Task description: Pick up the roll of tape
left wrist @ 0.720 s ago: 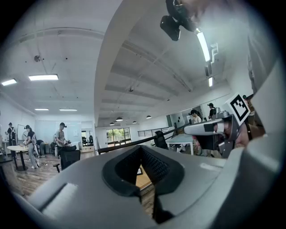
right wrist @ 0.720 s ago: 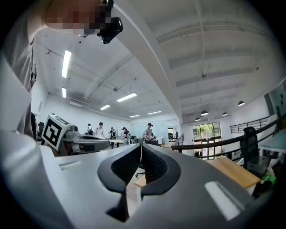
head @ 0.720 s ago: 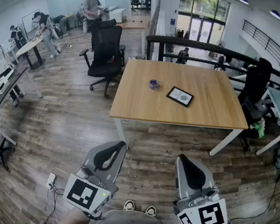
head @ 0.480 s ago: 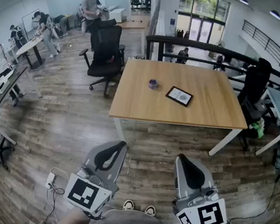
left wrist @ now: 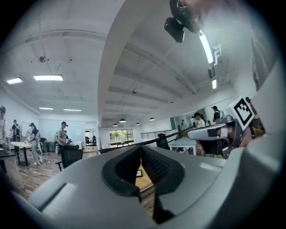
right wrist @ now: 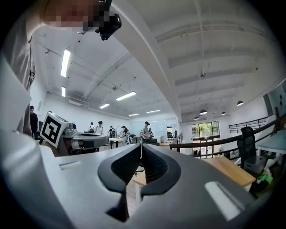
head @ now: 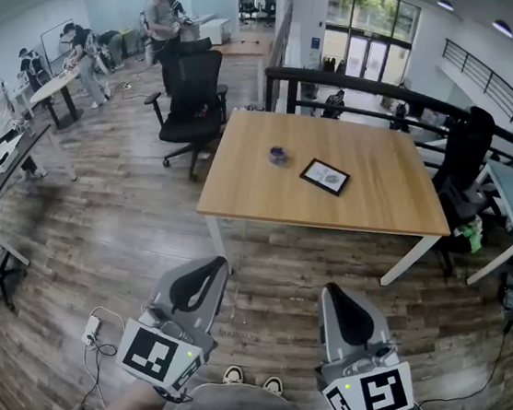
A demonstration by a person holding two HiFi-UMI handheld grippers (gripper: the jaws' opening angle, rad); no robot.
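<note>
Pickup is not yet starting: we are holding the left tool point(head: 219, 263) and right tool point(head: 329, 290) clenched on nothing, well apart from the bench point(head: 377, 205), where the roll of tape point(head: 278, 155) is lying left of centre; approaching and grasping are remaining.

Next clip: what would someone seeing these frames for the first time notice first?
Two grey grippers dominate the bottom of the head view, the left gripper and the right gripper, fingers shut on nothing. Ahead stands a wooden table carrying a small purple roll of tape and, right of it, a dark-framed panel lying flat.
</note>
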